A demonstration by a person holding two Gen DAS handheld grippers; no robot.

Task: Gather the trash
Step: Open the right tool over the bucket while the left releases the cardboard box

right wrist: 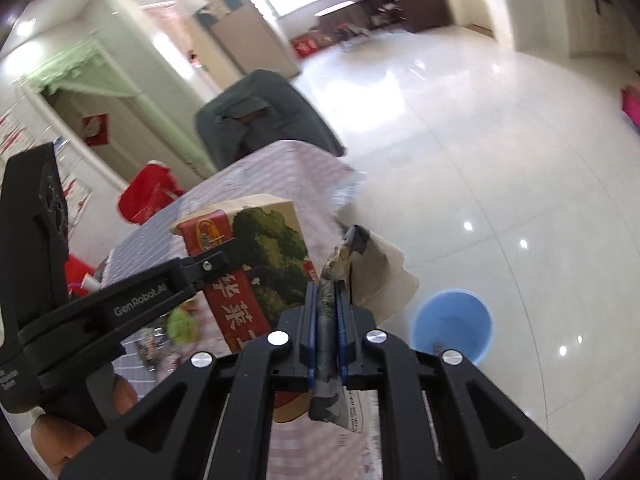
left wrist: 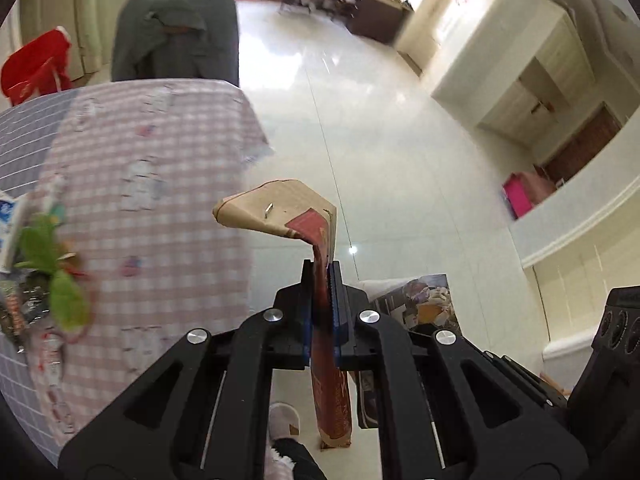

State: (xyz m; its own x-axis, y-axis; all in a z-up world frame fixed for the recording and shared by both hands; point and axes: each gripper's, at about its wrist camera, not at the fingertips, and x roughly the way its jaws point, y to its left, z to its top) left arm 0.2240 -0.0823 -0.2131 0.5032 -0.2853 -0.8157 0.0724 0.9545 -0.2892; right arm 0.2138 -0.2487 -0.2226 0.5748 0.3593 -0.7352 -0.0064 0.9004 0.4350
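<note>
While the left gripper [left wrist: 321, 270] pinches a flattened red-and-brown carton [left wrist: 288, 210] between its fingers, held up off the desk's edge over the floor [left wrist: 380, 140], the right gripper [right wrist: 326, 294] has its fingers pressed on a crumpled printed paper bag [right wrist: 376, 268]. Desk [left wrist: 160, 168] with pink checked cloth sits left, more wrappers and green scraps [left wrist: 52, 272] on it. Blue bucket [right wrist: 452, 324] stands on the floor just right of the bag. Grey-draped chair [left wrist: 176, 36] behind the desk, red bag [left wrist: 36, 64] beside it.
</note>
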